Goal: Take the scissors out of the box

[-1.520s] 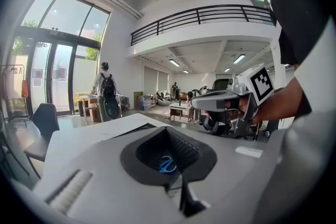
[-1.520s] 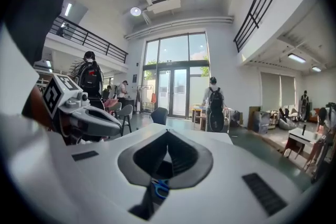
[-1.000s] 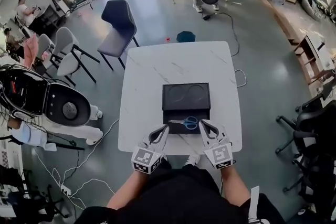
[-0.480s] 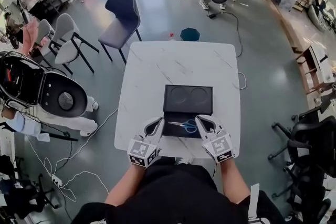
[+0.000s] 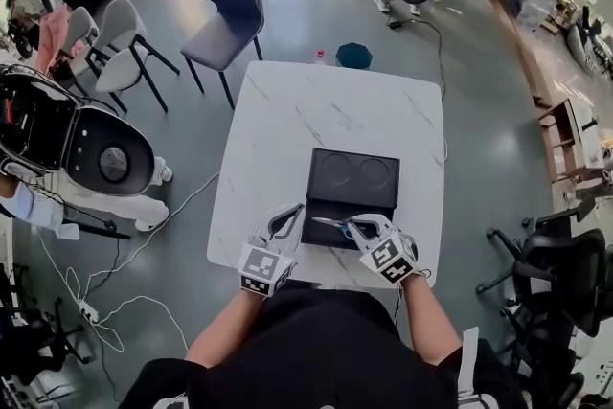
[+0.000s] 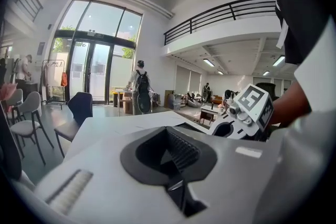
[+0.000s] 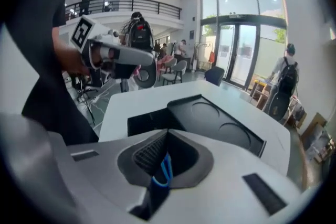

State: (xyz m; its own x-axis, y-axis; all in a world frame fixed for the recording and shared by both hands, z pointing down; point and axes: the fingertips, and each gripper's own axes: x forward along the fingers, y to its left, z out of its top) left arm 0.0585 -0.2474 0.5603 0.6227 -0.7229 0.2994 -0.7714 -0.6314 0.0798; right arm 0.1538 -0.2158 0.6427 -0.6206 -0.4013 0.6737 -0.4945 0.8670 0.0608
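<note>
your right gripper (image 5: 352,225) has dipped onto the scissors (image 5: 328,223), still lying in the black box (image 5: 321,179) at lower centre, but its jaws are together (blue handle just past them, unclamped), so the lift probably needs them parted first; the left gripper (image 5: 290,215), jaws together and empty, sits at that box's left edge.

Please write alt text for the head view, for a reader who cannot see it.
Seen from above, a person's right gripper points its shut jaws at blue-handled metal scissors lying in an open black box on a white marble-patterned table. The left gripper is beside the box.
</note>
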